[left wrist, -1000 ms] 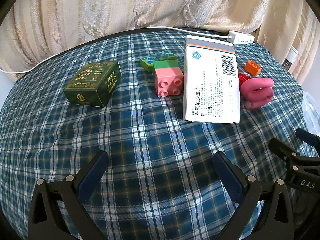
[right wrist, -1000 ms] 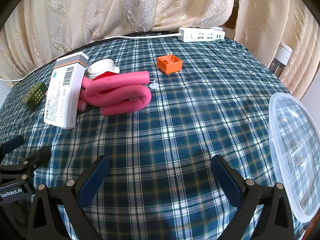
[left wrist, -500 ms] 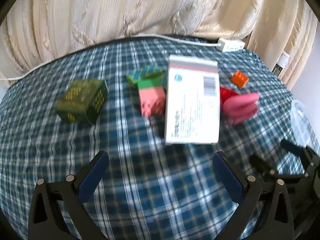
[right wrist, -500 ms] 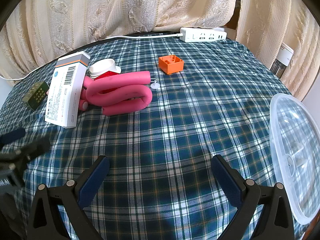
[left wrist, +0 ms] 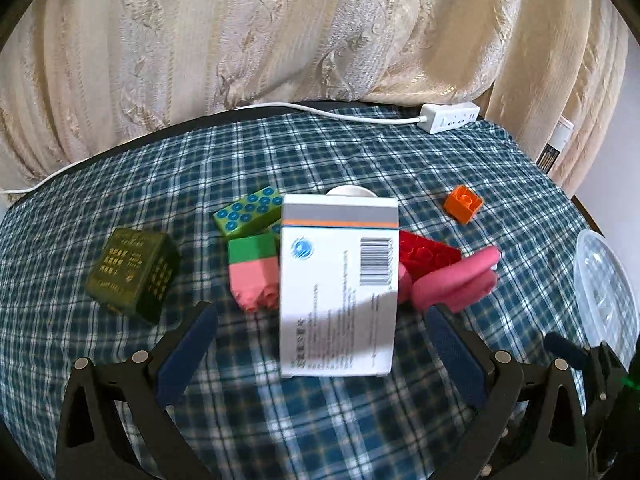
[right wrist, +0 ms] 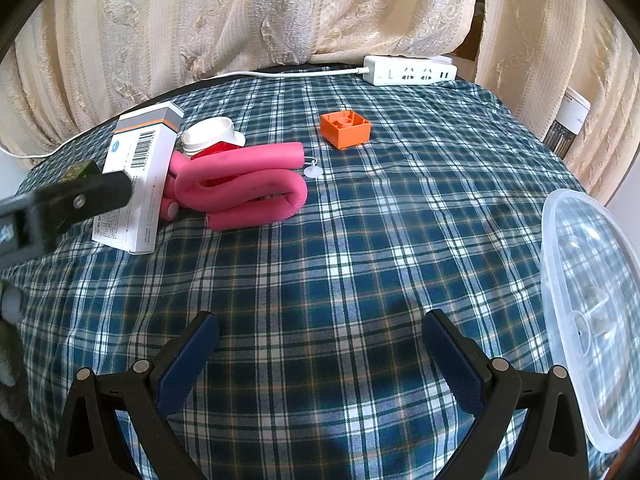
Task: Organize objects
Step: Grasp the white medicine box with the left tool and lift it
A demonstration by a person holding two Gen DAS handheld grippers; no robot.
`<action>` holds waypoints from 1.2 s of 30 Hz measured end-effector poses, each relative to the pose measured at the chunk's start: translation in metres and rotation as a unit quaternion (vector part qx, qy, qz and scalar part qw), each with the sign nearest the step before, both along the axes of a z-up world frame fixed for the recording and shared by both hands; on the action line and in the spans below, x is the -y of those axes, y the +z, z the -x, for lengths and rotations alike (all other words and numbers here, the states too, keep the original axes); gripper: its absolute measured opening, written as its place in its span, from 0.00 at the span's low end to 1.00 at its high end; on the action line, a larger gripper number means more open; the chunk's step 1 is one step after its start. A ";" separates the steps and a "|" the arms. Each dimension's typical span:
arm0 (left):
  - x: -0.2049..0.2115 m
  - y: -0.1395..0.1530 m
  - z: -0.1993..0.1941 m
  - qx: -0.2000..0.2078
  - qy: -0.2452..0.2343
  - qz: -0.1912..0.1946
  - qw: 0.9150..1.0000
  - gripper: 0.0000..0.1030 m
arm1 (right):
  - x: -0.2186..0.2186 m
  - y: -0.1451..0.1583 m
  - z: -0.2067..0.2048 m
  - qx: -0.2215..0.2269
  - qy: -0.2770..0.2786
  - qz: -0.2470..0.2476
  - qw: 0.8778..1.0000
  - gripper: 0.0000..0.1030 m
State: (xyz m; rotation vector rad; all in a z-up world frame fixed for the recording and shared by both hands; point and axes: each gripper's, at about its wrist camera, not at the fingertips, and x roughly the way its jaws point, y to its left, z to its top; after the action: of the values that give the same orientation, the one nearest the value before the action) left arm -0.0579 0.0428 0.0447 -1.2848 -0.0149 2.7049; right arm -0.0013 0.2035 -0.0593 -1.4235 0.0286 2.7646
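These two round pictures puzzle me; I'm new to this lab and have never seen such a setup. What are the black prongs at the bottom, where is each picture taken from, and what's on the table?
There is no robot here. A person holds a two-finger gripper in each hand, and each gripper carries a fisheye camera that looks forward along its fingers. The prongs are those fingers.

One picture is from the left gripper, open and holding nothing, with the white medicine box ahead between its fingers. The other is from the right gripper, also open and empty above the plaid tablecloth.

On the cloth lie a dark green box, toy blocks including a pink and green block and an orange block, a bent pink foam tube, a white power strip and a clear plastic lid at the right edge.
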 end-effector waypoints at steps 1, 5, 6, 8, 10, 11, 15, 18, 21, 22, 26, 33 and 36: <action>-0.002 0.000 0.002 0.000 -0.001 0.000 1.000 1.00 | 0.000 0.000 0.000 0.000 0.000 0.000 1.000 1.00; -0.008 -0.003 0.007 -0.006 0.001 0.014 1.000 1.00 | 0.000 0.000 0.000 0.001 0.000 0.000 1.000 1.00; -0.009 -0.004 0.009 -0.007 0.002 0.018 1.000 1.00 | 0.000 0.000 0.000 0.000 0.000 0.000 1.000 1.00; -0.010 -0.006 0.012 -0.007 0.003 0.022 1.000 1.00 | 0.000 0.000 0.000 0.000 0.000 0.001 1.000 1.00; -0.010 -0.008 0.012 -0.008 0.003 0.022 1.000 1.00 | 0.000 0.000 0.000 0.000 0.000 0.000 1.000 1.00; -0.011 -0.008 0.012 -0.007 0.003 0.022 1.000 1.00 | 0.000 0.000 0.000 0.000 -0.001 0.000 1.000 1.00; -0.014 -0.010 0.014 -0.007 -0.004 0.024 1.000 0.94 | 0.000 0.000 0.000 0.000 0.000 0.001 1.000 1.00; -0.014 -0.013 0.016 0.002 -0.010 0.016 1.000 0.83 | 0.000 0.000 0.000 0.000 0.000 0.001 1.000 1.00; -0.012 -0.014 0.016 0.006 -0.013 0.011 1.000 0.72 | 0.001 0.000 0.000 0.000 0.000 0.001 1.000 1.00; -0.012 -0.014 0.016 0.007 -0.015 0.009 1.000 0.70 | 0.001 0.000 0.000 0.000 0.000 0.001 1.000 1.00; -0.008 -0.012 0.012 0.007 -0.017 0.001 1.000 0.63 | 0.001 0.000 0.000 0.000 0.000 0.001 1.000 1.00; -0.004 -0.004 0.000 -0.010 -0.013 0.008 1.000 0.63 | 0.000 0.000 0.000 0.000 0.000 0.001 1.000 1.00; 0.000 0.000 -0.006 -0.014 -0.010 0.008 1.000 0.63 | 0.000 0.000 0.000 0.000 0.001 0.001 1.000 1.00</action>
State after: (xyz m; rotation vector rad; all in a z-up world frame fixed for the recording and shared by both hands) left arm -0.0516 0.0425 0.0450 -1.2447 0.0208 2.7115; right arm -0.0012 0.2033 -0.0597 -1.4248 0.0306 2.7663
